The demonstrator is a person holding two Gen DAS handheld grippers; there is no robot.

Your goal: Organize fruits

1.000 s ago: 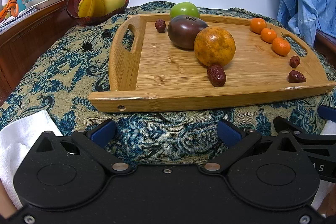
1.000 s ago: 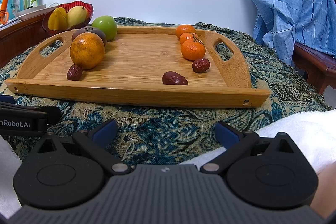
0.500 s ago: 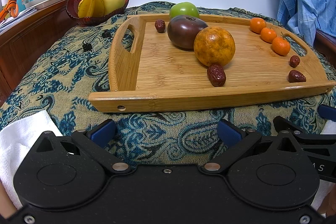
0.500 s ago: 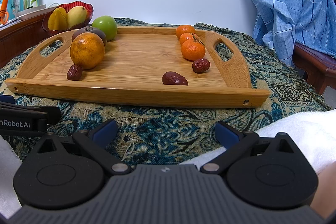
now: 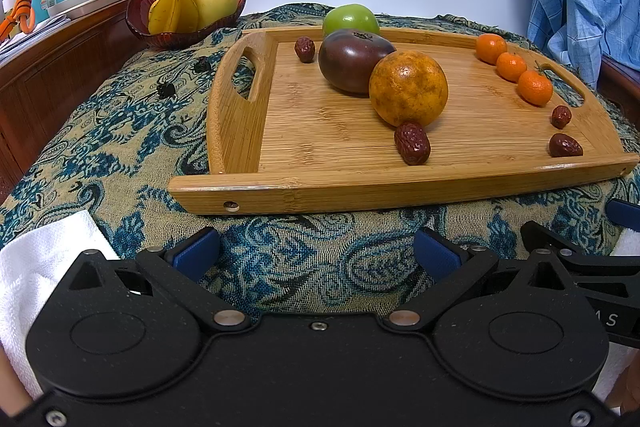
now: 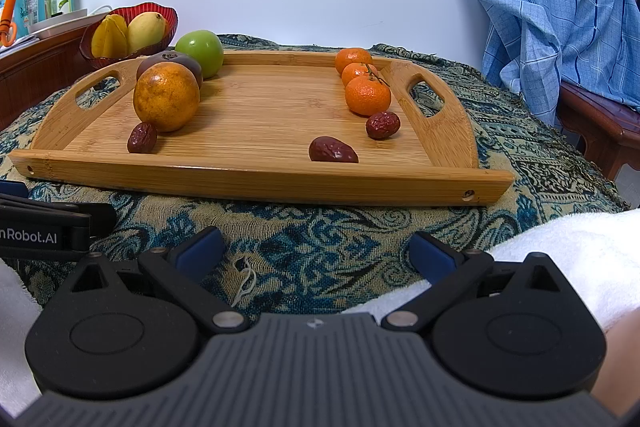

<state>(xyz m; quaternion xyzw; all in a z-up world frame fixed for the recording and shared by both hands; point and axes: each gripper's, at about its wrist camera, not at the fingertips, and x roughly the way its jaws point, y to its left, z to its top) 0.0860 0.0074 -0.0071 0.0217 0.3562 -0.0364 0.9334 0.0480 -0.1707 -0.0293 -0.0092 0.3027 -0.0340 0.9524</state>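
Left hand-held gripper [image 5: 316,251] wide, empty, low over the patterned cloth [image 5: 120,131] short of the tray; right hand-held gripper [image 6: 314,251] same, wide and empty. Bamboo tray [image 6: 256,179] just ahead holds all loose fruit: three mandarins [image 6: 367,95] lined up by the right handle, big orange [image 6: 166,95], dark fruit and green apple bunched left. Four dates [image 6: 333,150] scattered, unsorted. Looks partly done; nothing grasped yet.

The left gripper [image 5: 316,255] hangs wide open and empty; ahead of its jaws the tray [image 5: 400,187] holds an orange [image 5: 408,87].
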